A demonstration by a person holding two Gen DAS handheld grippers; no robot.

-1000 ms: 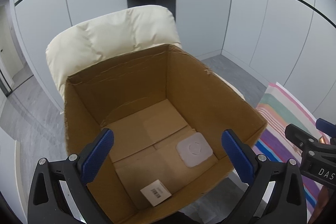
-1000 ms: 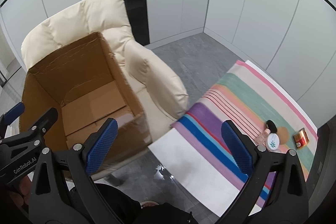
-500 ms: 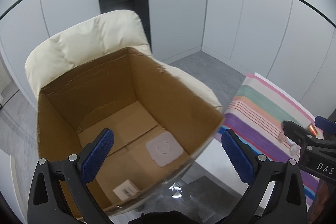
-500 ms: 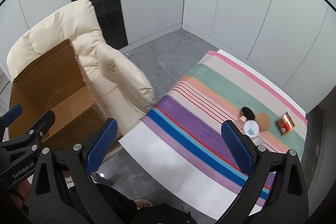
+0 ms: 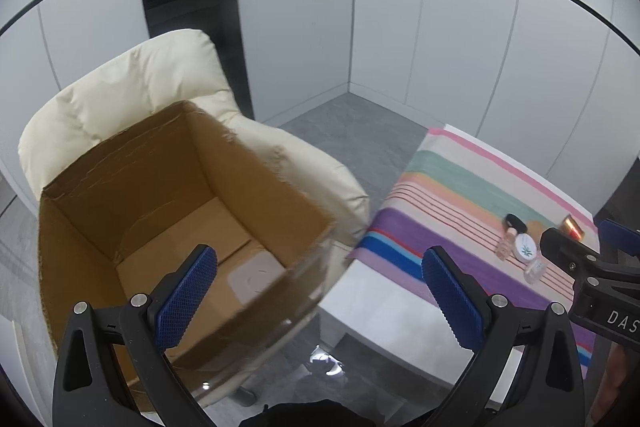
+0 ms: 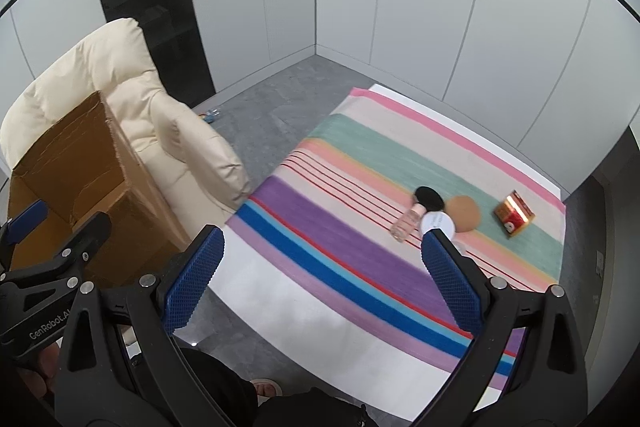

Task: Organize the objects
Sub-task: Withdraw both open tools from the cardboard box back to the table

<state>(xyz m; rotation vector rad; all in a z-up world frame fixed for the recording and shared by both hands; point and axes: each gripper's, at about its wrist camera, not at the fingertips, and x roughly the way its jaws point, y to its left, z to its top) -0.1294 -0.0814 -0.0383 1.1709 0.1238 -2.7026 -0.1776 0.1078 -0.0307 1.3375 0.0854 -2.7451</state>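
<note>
An open cardboard box sits on a cream armchair; a white square pad lies on its floor. On the striped cloth lie a pink bottle with a black cap, a white round jar, a tan round puff and a red-gold box. My left gripper is open and empty over the box's near right corner. My right gripper is open and empty above the cloth's near part, short of the objects.
The box and armchair stand left of the table in the right wrist view. Grey floor lies between them and the white wall panels. The right gripper's body shows at the right edge of the left wrist view.
Both grippers have swung right, away from the box and toward the striped table. The small objects on the cloth have come nearer in the right wrist view. Both stay open.
</note>
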